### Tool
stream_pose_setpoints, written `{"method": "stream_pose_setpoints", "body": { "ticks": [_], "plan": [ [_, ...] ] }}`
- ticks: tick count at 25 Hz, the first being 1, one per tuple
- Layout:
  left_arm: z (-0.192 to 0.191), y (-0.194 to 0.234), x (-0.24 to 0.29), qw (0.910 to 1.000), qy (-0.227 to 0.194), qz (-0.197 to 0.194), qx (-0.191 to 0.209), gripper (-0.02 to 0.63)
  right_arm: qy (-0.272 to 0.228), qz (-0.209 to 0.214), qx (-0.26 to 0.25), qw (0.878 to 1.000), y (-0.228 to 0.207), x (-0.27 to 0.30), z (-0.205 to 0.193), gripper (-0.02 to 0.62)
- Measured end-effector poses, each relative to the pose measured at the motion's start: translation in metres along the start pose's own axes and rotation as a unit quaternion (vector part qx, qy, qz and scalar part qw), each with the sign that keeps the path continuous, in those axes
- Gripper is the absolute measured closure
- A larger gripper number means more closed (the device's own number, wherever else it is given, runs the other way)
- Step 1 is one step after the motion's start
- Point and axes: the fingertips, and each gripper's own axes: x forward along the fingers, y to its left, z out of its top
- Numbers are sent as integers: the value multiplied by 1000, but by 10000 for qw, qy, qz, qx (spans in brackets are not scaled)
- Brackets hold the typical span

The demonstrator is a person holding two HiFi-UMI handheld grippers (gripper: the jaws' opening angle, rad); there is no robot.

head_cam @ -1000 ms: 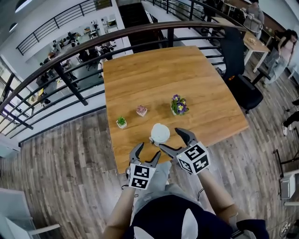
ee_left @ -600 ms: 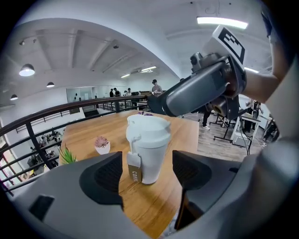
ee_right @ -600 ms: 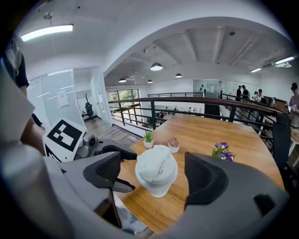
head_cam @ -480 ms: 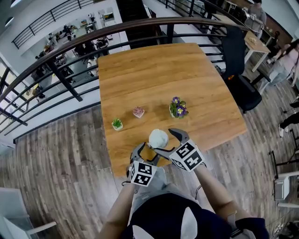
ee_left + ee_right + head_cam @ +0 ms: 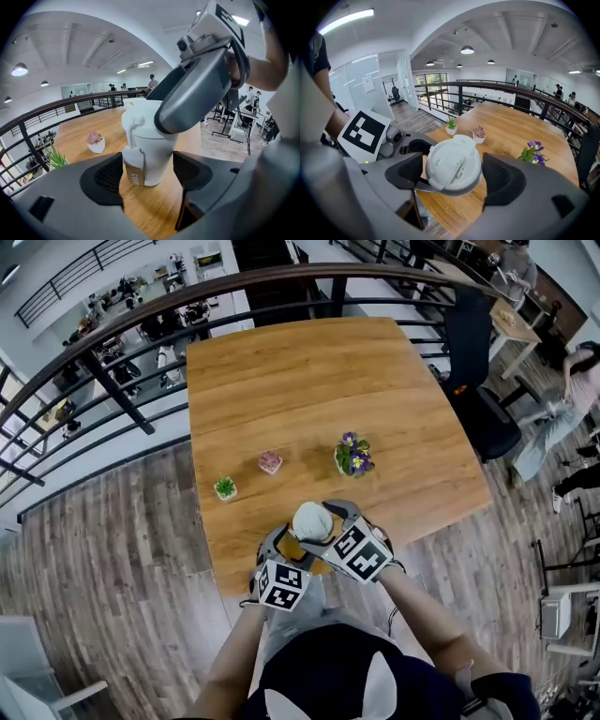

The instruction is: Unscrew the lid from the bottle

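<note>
Head view: saw the white bottle (image 5: pixel 312 519) upright near the table's (image 5: pixel 309 381) front edge. Left gripper view: found the left gripper (image 5: pixel 147 171) clamped on its lower body. Right gripper view: caught the right gripper (image 5: pixel 453 176) straddling the lid (image 5: pixel 453 164), jaws apart, lately narrowing, not pressing.

The bottle (image 5: pixel 312 519) and its lid (image 5: pixel 453 164) are white, with a brown tag (image 5: pixel 133 169) lettered in white. Both hand-held grippers, left (image 5: pixel 145 176) and right (image 5: pixel 452 178), are dark grey with black-and-white square markers. The table (image 5: pixel 309 381) is honey-coloured, streaked wood. On it stand purple flowers (image 5: pixel 354 454), a pink plant (image 5: pixel 270 462) and a green plant (image 5: pixel 225 488). The floor (image 5: pixel 112 549) is grey-brown planks.
</note>
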Motion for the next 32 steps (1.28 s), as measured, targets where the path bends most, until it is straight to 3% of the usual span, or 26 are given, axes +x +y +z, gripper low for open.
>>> {"method": "stream_pose_setpoints", "body": {
  "ticks": [2, 14, 21, 27, 32],
  "plan": [
    [0, -2, 2, 10000, 9, -61, 33, 285, 95, 9, 5, 10000, 1, -1, -1, 215],
    [1, -5, 12, 9993, 68, -308, 225, 288, 158, 28, -148, 9998, -4, 2, -2, 221],
    [1, -7, 11, 9990, 76, -356, 268, 291, 327, 505, -536, 9967, 4, -2, -3, 227],
    [-1, -6, 11, 9988, 105, -387, 295, 293, 651, 988, -1160, 9862, 6, 0, -5, 225],
    [0, -6, 11, 9986, 132, -402, 310, 295, 1159, 1368, -1829, 9666, 7, -2, -9, 227]
  ]
}}
